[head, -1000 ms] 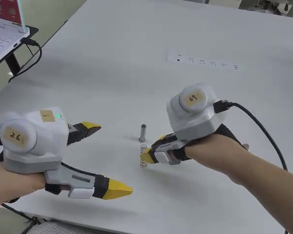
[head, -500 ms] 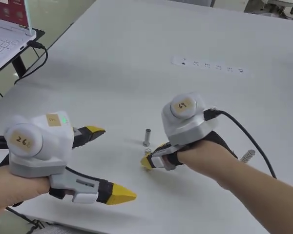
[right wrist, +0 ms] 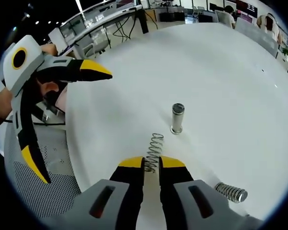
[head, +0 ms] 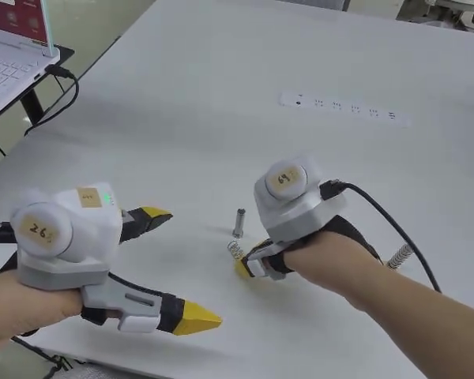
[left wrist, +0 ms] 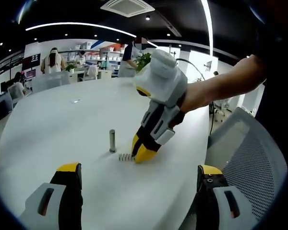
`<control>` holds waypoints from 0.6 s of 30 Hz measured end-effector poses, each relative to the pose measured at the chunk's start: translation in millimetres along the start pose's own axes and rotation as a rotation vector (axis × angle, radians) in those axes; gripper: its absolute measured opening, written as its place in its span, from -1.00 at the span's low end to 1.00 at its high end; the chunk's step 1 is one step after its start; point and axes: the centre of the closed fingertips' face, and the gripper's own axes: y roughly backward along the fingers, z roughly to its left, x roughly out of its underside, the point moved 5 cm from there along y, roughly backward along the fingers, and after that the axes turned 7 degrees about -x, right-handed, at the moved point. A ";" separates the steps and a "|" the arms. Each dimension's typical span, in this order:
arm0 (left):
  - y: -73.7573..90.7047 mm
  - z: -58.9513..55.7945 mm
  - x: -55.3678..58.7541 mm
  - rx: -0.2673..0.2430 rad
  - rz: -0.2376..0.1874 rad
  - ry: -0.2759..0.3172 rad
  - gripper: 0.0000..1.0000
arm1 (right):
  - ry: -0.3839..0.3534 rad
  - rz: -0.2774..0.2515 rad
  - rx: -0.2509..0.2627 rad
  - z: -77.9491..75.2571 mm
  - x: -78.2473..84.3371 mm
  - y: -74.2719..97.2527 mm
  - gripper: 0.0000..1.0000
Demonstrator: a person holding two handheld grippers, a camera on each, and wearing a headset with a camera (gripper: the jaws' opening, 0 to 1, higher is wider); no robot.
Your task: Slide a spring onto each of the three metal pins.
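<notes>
Now the right hand-held gripper [right wrist: 151, 163] pinches a spring [right wrist: 154, 146] by one end, just beside an upright pin [right wrist: 176, 118]; the left hand-held gripper [left wrist: 138, 168] hangs open. Next, probably, the spring needs lifting and lining up over the pin's top.

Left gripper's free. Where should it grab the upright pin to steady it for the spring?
Probably low on the pin, near its base, with the left gripper coming in level from its own side. The pin stands upright, so this leaves the top free, and the right gripper holds the spring on the other side.
</notes>
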 end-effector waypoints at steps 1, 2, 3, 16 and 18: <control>0.1 0.2 0.4 0.000 0.001 0.001 0.95 | 0.032 0.004 0.012 -0.4 -0.2 0.9 -0.84; 0.3 0.3 0.8 -0.001 0.002 0.002 0.94 | 0.039 0.006 0.010 0.5 -0.9 1.4 -0.84; 0.4 0.3 1.0 -0.001 0.003 0.001 0.94 | 0.047 0.009 0.012 0.8 -1.0 1.0 -0.84; 0.4 -1.7 1.4 0.006 0.001 0.007 0.91 | 0.052 -0.026 0.006 -2.3 0.0 9.6 -0.86; 0.0 -1.1 0.4 0.007 -0.001 0.006 0.91 | 0.056 -0.030 0.006 -3.3 1.1 12.8 -0.86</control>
